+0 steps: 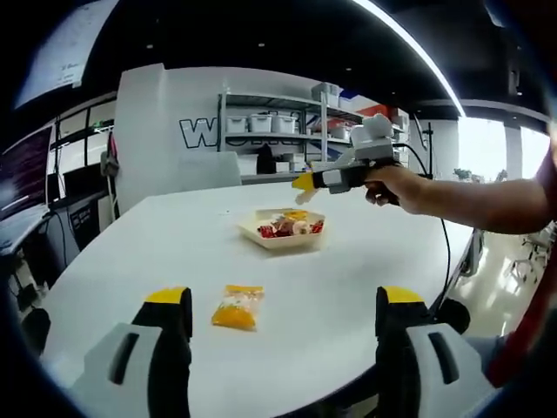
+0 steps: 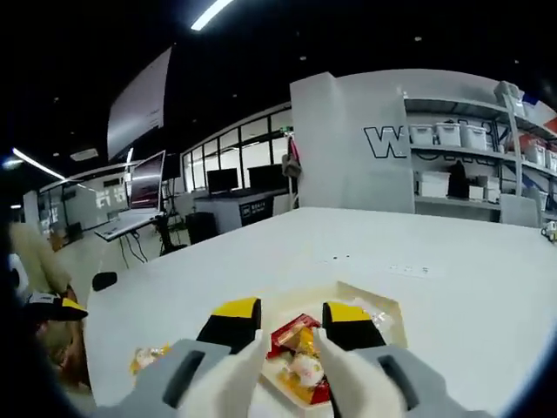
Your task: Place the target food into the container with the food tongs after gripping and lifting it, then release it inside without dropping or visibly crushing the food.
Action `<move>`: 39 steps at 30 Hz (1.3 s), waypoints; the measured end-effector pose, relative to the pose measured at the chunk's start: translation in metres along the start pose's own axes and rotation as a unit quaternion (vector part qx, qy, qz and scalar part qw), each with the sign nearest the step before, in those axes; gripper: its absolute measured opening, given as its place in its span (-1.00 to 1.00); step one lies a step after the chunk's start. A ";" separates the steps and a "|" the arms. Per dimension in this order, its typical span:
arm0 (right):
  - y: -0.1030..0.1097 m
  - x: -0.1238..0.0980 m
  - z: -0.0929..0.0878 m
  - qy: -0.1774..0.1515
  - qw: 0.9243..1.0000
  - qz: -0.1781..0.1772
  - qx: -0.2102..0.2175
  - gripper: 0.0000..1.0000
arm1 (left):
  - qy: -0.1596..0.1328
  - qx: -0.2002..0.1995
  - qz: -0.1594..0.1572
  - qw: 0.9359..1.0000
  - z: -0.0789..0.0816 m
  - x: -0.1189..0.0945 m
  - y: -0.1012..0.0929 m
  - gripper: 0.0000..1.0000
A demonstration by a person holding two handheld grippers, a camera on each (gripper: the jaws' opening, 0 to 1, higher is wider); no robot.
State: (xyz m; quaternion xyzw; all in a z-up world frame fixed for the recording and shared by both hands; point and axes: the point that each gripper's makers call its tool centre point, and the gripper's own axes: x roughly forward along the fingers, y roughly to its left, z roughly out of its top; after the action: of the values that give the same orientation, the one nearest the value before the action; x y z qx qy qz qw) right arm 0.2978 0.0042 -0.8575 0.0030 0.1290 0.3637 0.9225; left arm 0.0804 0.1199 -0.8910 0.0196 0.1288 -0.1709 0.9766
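Left tongs (image 1: pixel 285 315), lower frame, jaws wide apart and empty; yellow snack packet (image 1: pixel 238 306) lies between them on the counter (image 1: pixel 365 252). Right tongs (image 2: pixel 291 326), part open, hover over the tray (image 2: pixel 389 311) of snacks, holding nothing.

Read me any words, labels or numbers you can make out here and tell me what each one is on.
"W": large outlined lettering on the white wall panel beside the shelves; the rest is cut off behind them.
Print on the yellow snack packet: too small to read.
Wrappers in the container: blurred.
Monitors: unreadable.
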 end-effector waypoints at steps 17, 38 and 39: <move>0.101 0.010 -0.037 0.041 0.992 0.120 0.014 -0.54 | 0.004 0.005 0.000 1.000 -0.001 -0.004 -0.001 0.69; 0.129 0.031 -0.091 0.082 0.987 0.112 -0.076 -0.53 | 0.010 0.007 0.005 1.000 -0.006 -0.008 0.004 0.69; 0.120 0.034 -0.089 0.076 0.990 0.092 -0.078 -0.53 | 0.010 0.007 0.006 1.000 -0.006 -0.008 0.005 0.69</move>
State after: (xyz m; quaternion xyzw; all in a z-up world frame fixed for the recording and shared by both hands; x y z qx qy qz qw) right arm 0.2200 0.1073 -0.9400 -0.0854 0.1693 0.4551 0.8700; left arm 0.0731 0.1280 -0.8942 0.0290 0.1371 -0.1657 0.9762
